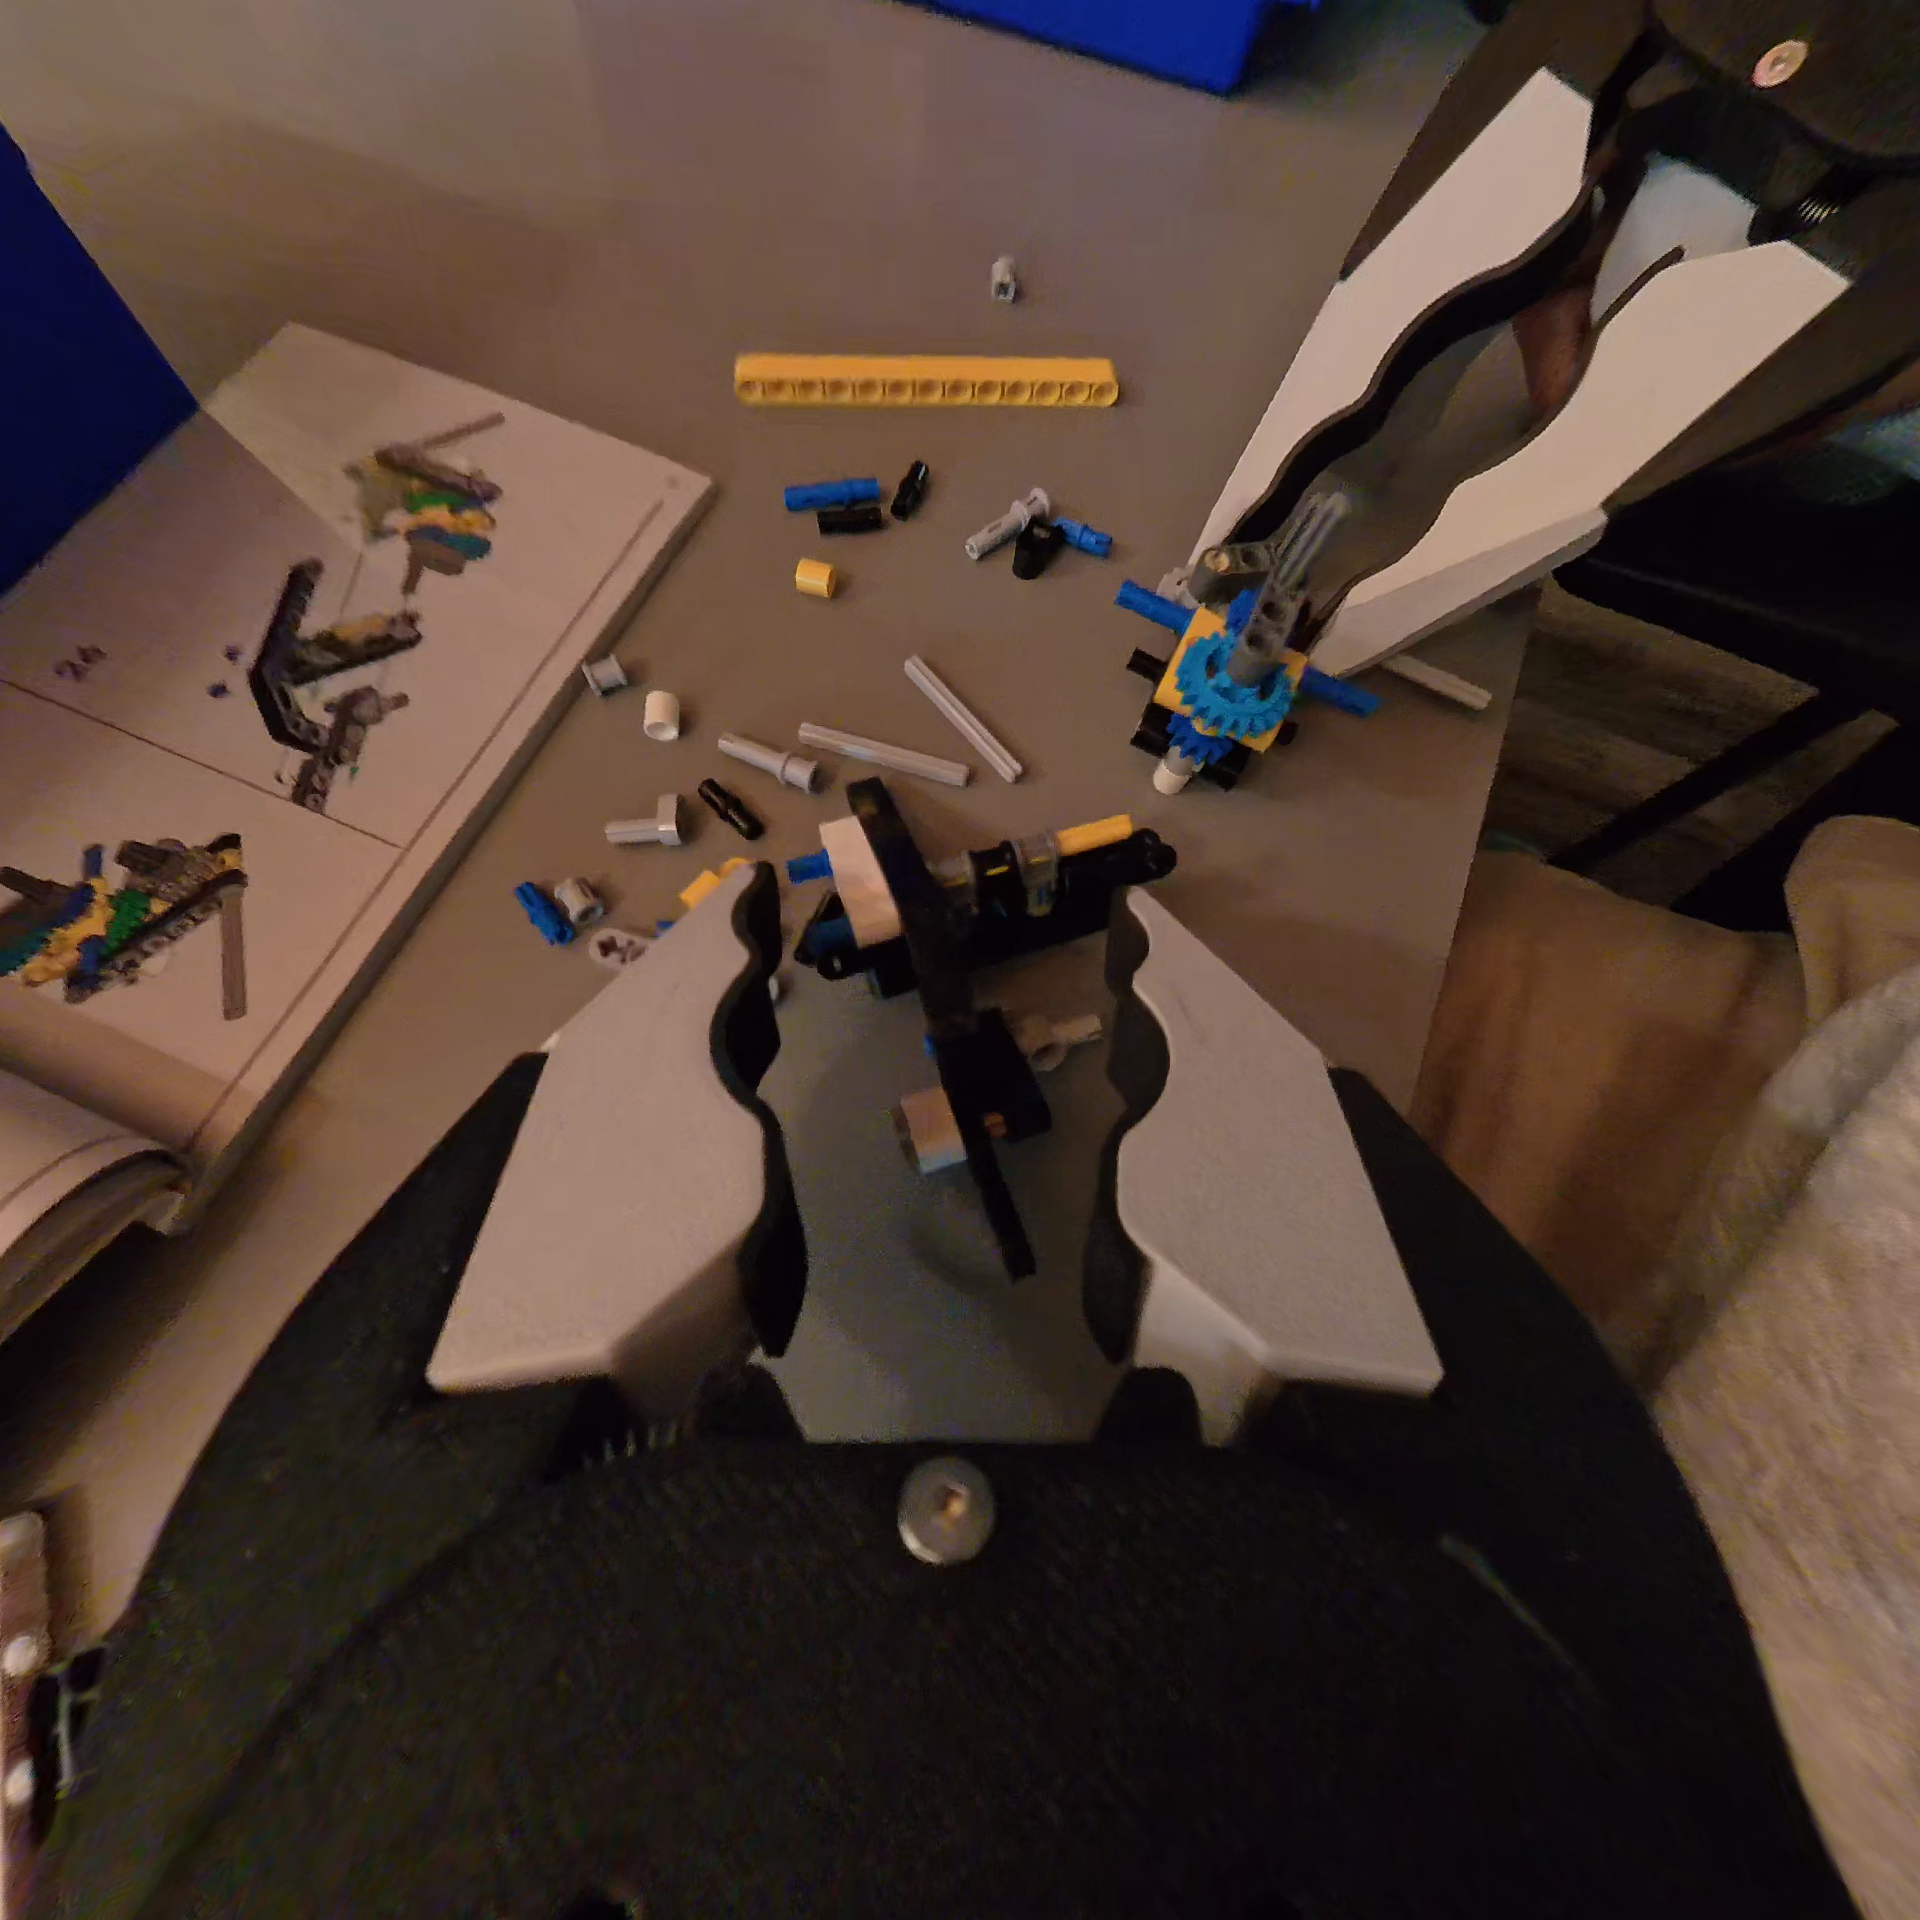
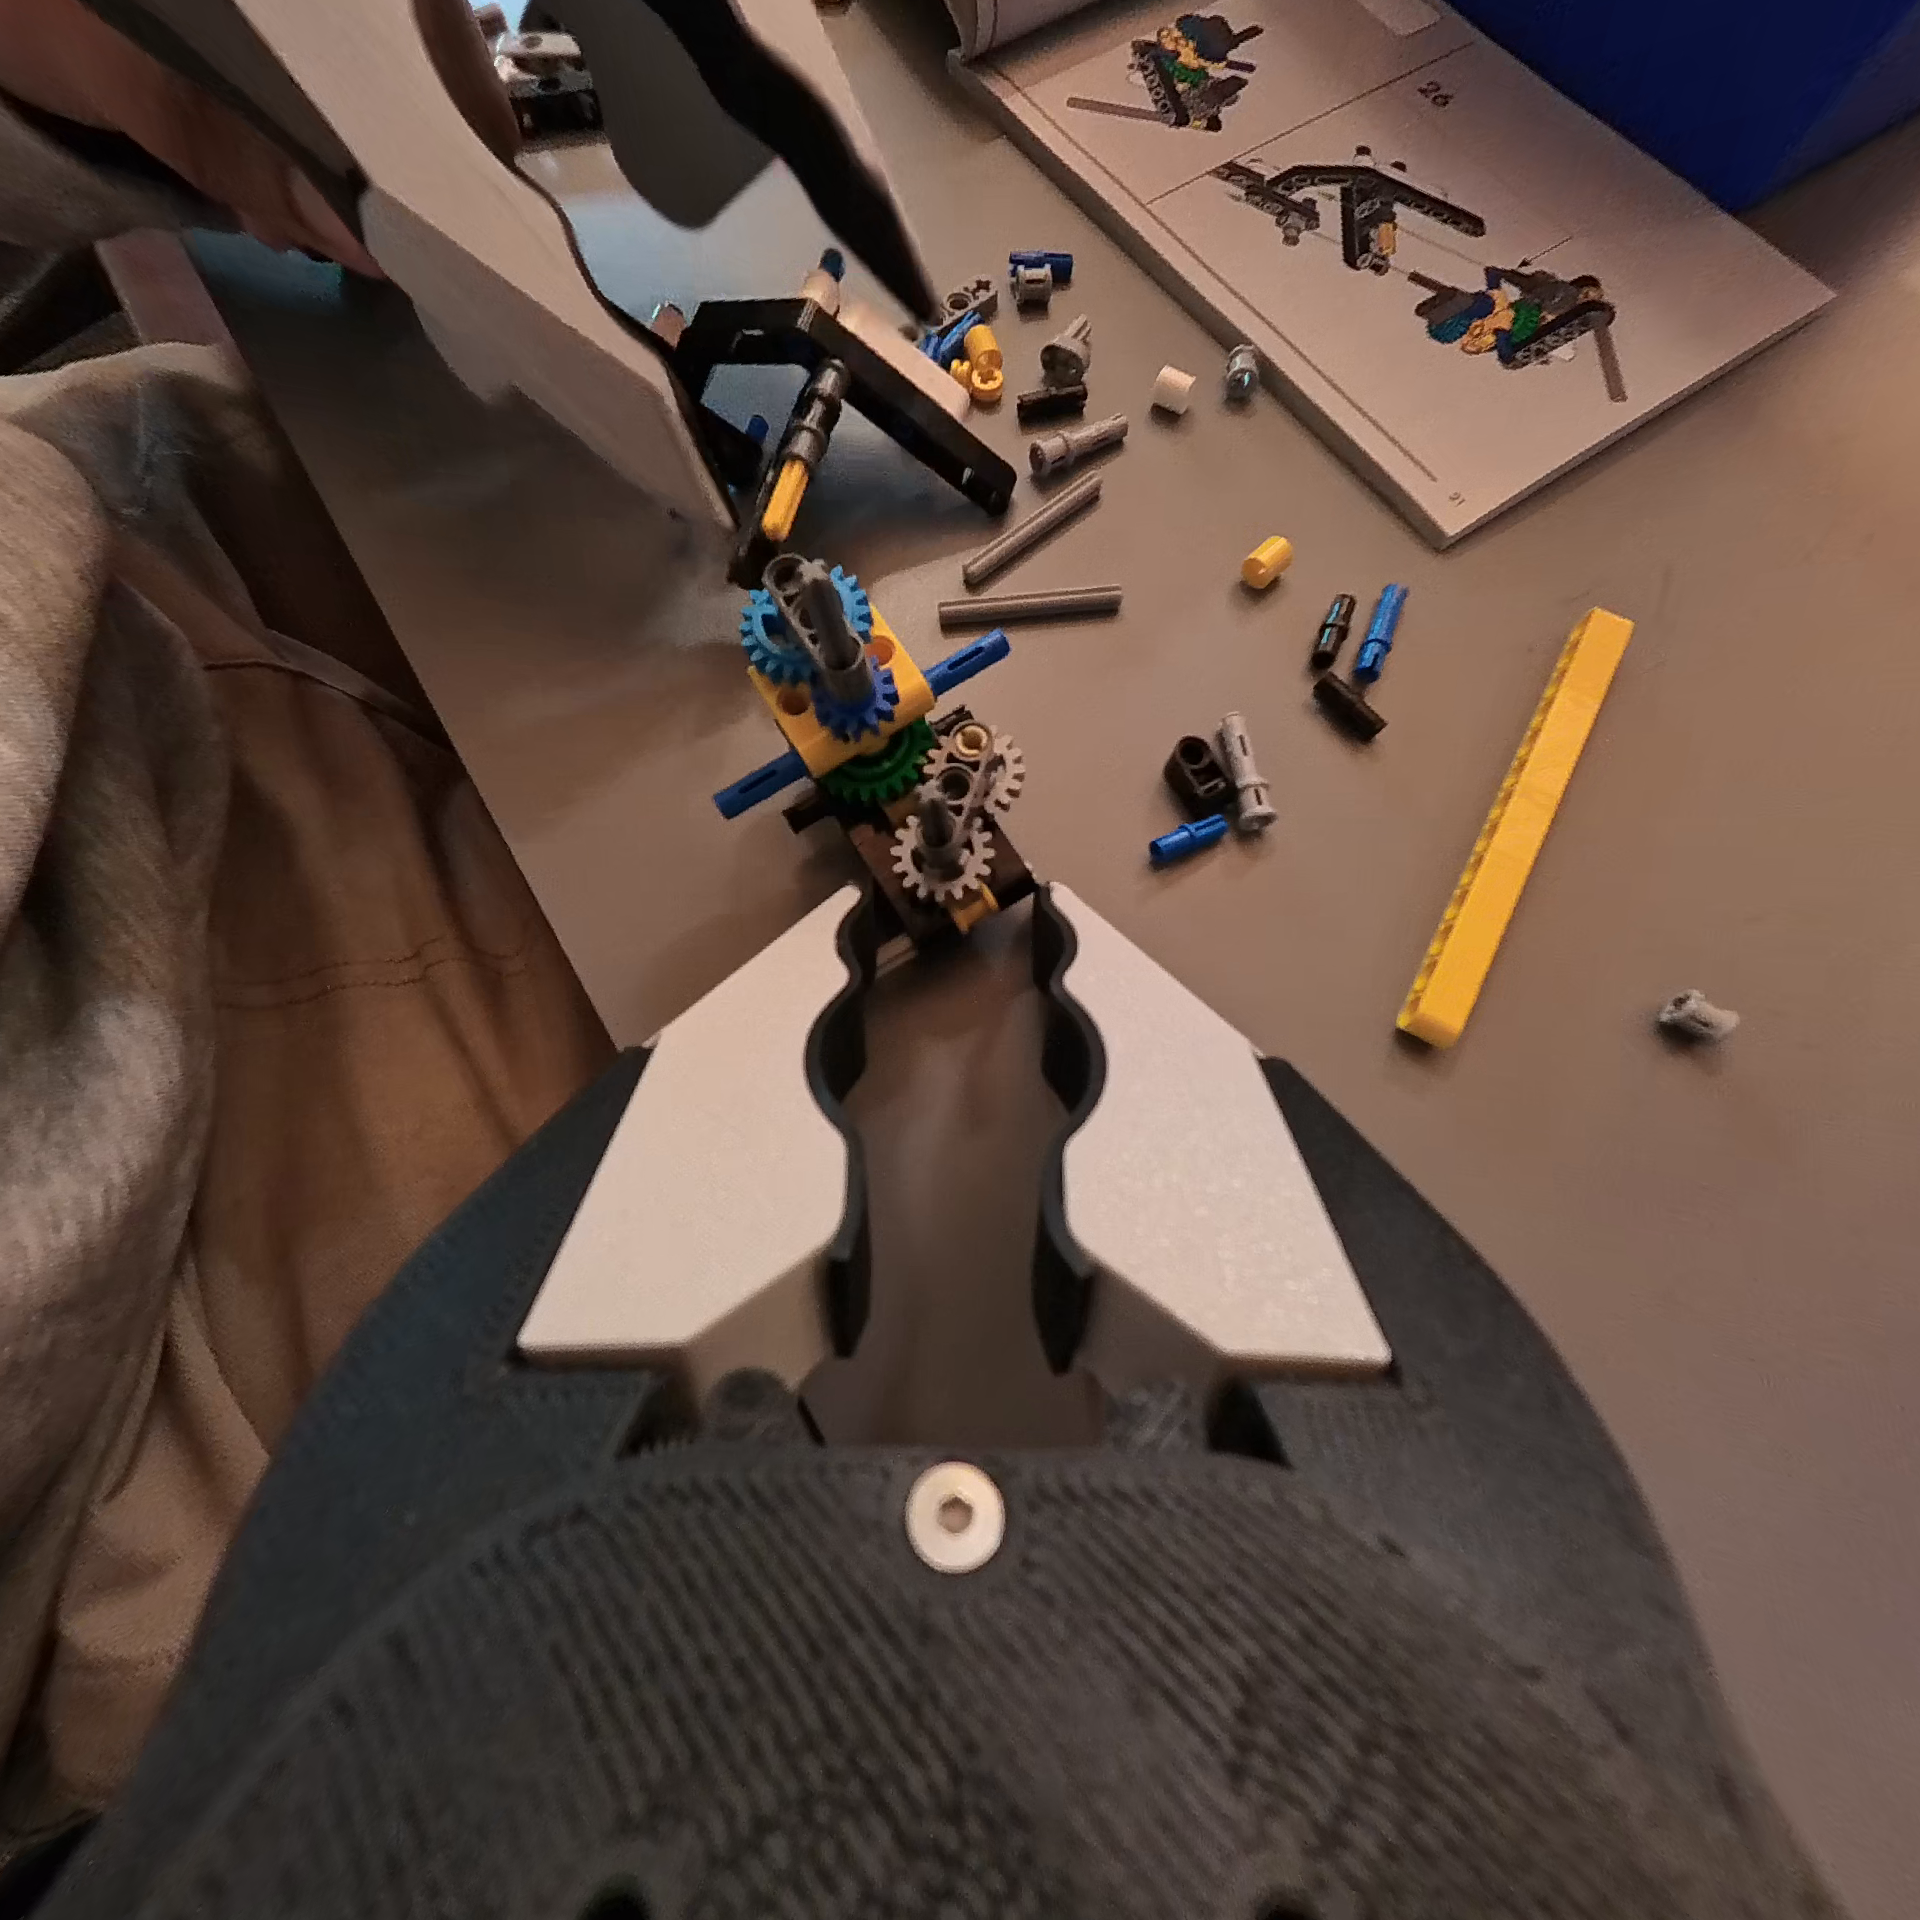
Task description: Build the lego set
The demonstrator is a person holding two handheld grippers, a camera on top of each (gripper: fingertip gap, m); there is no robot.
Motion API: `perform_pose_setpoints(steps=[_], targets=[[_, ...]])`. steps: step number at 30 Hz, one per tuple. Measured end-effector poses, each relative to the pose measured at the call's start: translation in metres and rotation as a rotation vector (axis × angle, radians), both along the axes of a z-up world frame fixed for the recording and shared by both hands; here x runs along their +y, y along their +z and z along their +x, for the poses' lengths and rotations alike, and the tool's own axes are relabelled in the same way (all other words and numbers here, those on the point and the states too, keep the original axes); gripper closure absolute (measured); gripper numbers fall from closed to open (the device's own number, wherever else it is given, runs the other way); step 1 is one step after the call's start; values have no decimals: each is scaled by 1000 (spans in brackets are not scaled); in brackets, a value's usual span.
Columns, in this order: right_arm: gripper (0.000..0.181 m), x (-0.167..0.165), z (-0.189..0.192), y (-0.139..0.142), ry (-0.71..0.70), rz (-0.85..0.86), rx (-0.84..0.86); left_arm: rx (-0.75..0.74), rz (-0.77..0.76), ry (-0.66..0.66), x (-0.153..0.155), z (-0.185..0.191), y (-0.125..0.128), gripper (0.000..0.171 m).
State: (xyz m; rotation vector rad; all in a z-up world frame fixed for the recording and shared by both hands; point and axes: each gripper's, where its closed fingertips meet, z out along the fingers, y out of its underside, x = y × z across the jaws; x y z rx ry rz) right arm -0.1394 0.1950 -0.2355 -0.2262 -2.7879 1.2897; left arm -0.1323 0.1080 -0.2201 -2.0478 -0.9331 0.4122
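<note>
In the left wrist view, the left gripper (image 1: 940, 904), with matte grey wedge fingers edged by wavy black pads, stands spread around a black beam frame (image 1: 940, 935) of glossy plastic carrying a white panel and a yellow axle; whether the pads touch it cannot be told. Beyond the frame, smooth grey axles (image 1: 883, 753), blue and black pins and a small yellow bush (image 1: 816, 578) are scattered on the flat grey table (image 1: 623, 208). Farther off lies a long yellow holed beam (image 1: 925, 379), and left of the frame an open instruction booklet (image 1: 312, 665). To its right the right gripper (image 1: 1283, 597) pinches a gear assembly (image 1: 1226, 691). In the right wrist view, the right gripper (image 2: 945, 914) is closed on the base of the gear assembly (image 2: 862, 727), a stack of toothed blue, green and grey gears on a yellow block with blue axles. Past it the left gripper (image 2: 821, 416) straddles the black beam frame (image 2: 883, 384); the yellow holed beam (image 2: 1512, 831) lies right of the gears.
</note>
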Motion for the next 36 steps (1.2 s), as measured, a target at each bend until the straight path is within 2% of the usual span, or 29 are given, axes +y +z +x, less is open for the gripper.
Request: perform_pose_setpoints(steps=[11,17,36], targets=[[153,0,0,0,-2,0,3,86,40,-96,39,12,25,116],[153,0,0,0,1,0,12,77,4,-129,56,15,16,119],[154,-1,13,9,71,-23,36,65,-68,-178,69,21,2,133]])
